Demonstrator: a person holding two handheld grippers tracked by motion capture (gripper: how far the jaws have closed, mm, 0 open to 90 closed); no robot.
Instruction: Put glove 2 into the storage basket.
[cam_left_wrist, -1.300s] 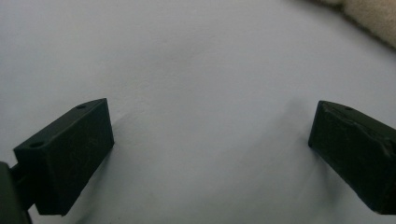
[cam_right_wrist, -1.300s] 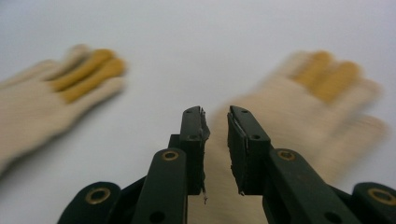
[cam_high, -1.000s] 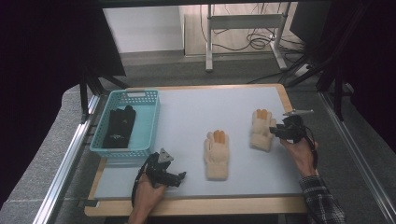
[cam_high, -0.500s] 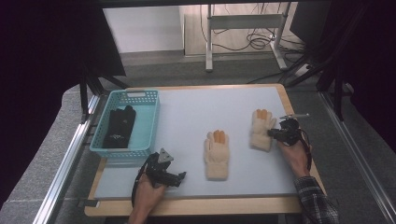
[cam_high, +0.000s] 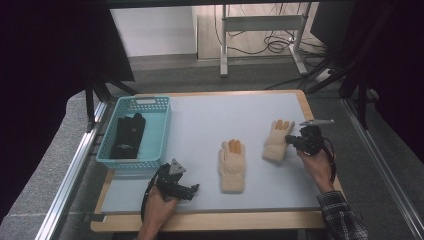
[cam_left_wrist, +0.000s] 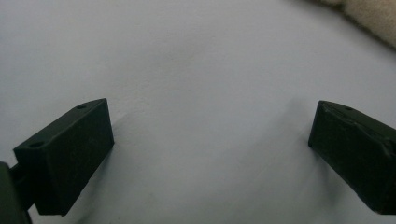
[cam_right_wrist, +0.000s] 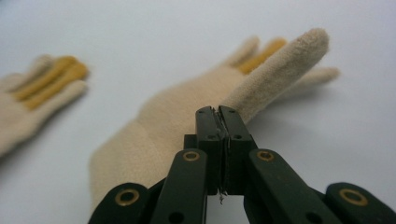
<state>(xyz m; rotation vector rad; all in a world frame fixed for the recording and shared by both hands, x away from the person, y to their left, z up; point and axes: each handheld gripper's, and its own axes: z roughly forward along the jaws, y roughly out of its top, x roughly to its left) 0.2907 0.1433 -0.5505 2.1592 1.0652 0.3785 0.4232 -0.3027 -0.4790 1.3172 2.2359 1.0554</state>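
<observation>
High view: teal basket w/ black gloves inside.

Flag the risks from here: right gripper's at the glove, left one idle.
1. The right gripper is shut at the thumb base of the right-hand glove; whether it pinches fabric is unclear, so a lift may slip.
2. Dragging it leftward could bump the middle glove.
3. The left gripper sits open, giving no support.
</observation>
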